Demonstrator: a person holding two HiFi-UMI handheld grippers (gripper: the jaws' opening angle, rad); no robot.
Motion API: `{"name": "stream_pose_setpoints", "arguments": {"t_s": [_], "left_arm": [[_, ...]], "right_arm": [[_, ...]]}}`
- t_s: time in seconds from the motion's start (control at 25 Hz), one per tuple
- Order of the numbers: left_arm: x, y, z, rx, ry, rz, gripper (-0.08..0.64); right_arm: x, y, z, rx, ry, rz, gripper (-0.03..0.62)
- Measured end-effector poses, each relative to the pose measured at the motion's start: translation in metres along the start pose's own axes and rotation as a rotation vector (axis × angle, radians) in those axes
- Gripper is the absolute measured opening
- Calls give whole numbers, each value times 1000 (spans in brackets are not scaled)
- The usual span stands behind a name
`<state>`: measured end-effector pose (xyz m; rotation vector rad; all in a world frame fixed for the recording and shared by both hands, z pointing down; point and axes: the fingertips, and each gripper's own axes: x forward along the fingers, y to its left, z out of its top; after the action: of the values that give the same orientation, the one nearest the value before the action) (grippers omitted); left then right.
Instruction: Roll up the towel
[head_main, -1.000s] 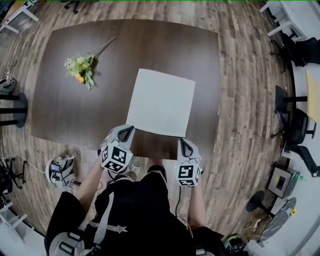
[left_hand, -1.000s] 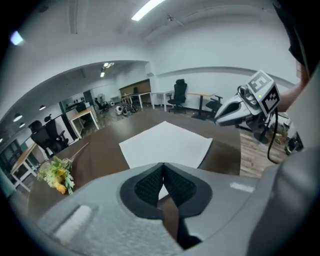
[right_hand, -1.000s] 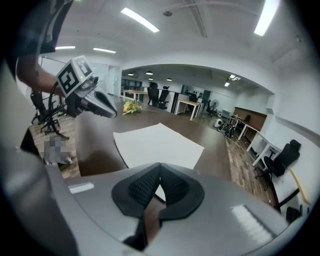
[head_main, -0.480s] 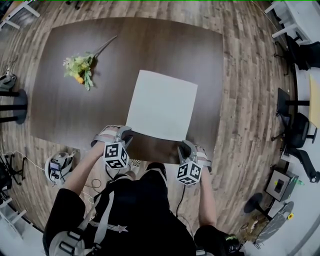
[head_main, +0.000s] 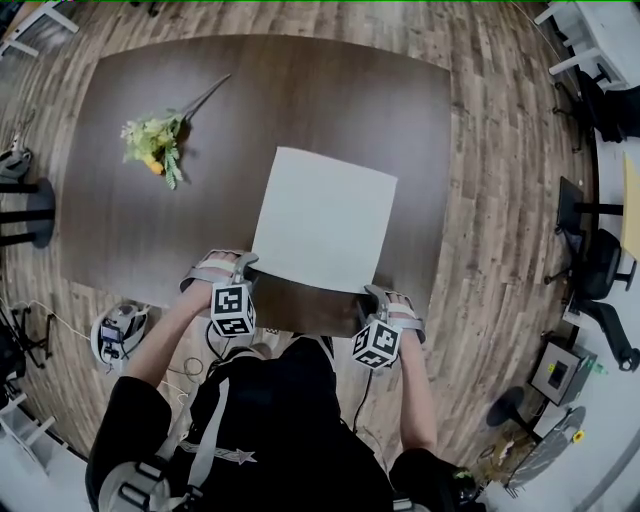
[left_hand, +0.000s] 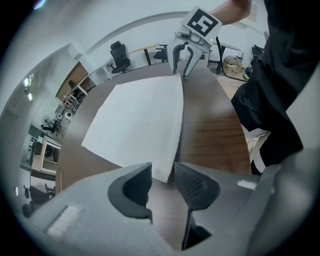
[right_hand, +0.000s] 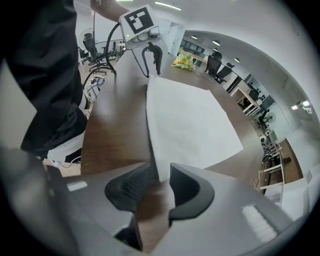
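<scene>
A white square towel (head_main: 325, 220) lies flat on the dark brown table (head_main: 150, 230). My left gripper (head_main: 243, 262) points steeply down at the towel's near left corner. Its jaws have just been opening and stand open, with the corner (left_hand: 165, 175) between them and the pads clear of it. My right gripper (head_main: 372, 293) is at the near right corner. Its jaws have also just been opening, and they stand open astride that corner (right_hand: 159, 172). Each gripper view shows the towel (left_hand: 140, 120) (right_hand: 190, 120) stretching to the other gripper (left_hand: 181, 70) (right_hand: 151, 62).
A bunch of yellow-green flowers (head_main: 155, 138) lies on the table's far left, well away from the towel. The table's near edge (head_main: 300, 325) runs just behind both grippers, against the person's black clothing. Office chairs (head_main: 600, 260) and a floor device (head_main: 118, 338) stand around the table.
Both grippers have sunk toward the table and rolled at the wrist. Their jaws went from shut to open, now straddling the towel's two near corners. The towel has not moved.
</scene>
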<state>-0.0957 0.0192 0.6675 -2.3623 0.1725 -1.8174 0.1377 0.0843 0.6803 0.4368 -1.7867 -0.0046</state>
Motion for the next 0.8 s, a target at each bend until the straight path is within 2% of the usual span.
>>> {"name": "stream_pose_setpoints", "arguments": {"t_s": [0.16,0.24,0.4,0.8], "left_arm": [[5,3,-2,9,23,-15,149],[6,1,-3,10,26,-25,135],[8,-2,-1,10,13,-31,57],[2,-15,-5,42,11,-19,34]], "right_arm": [[3,-1,-2,-4,5,17,110],[3,-3,-3,-15,7,16,54],[4,-2,-3,-26,11,17,44],[-2,7,0,-43,17,-11,29]]}}
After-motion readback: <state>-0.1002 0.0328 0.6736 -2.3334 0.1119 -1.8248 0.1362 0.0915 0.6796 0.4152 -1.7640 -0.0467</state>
